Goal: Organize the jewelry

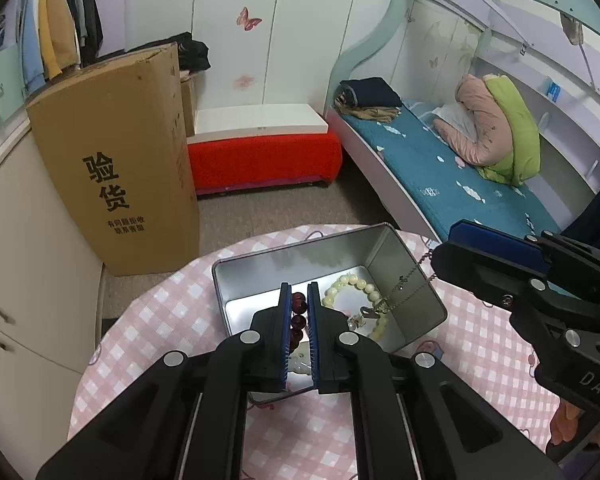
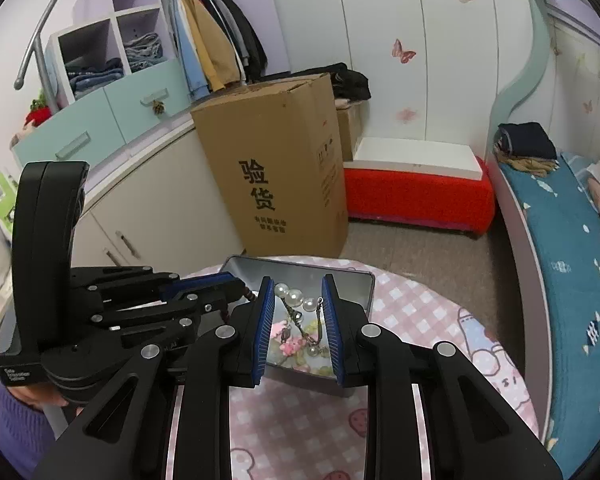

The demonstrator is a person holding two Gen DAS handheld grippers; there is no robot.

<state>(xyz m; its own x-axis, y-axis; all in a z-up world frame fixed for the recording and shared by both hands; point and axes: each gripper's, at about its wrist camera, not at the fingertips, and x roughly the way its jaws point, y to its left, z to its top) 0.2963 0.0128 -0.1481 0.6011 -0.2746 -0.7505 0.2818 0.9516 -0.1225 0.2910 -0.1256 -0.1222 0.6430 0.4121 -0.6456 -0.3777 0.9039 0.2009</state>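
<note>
left gripper (image 1: 299, 322) jaws clenched on dark red bead bracelet (image 1: 298, 316), low centre over tin (image 1: 416, 276) | right gripper (image 2: 298, 320) jaws grasping chain necklace (image 2: 300, 320) above tin | risk, we judge: chain draped over the rim snags the cream bracelet (image 1: 356, 292) on release

Cream bead bracelet (image 1: 356, 300) inside tin (image 1: 404, 264)
</note>
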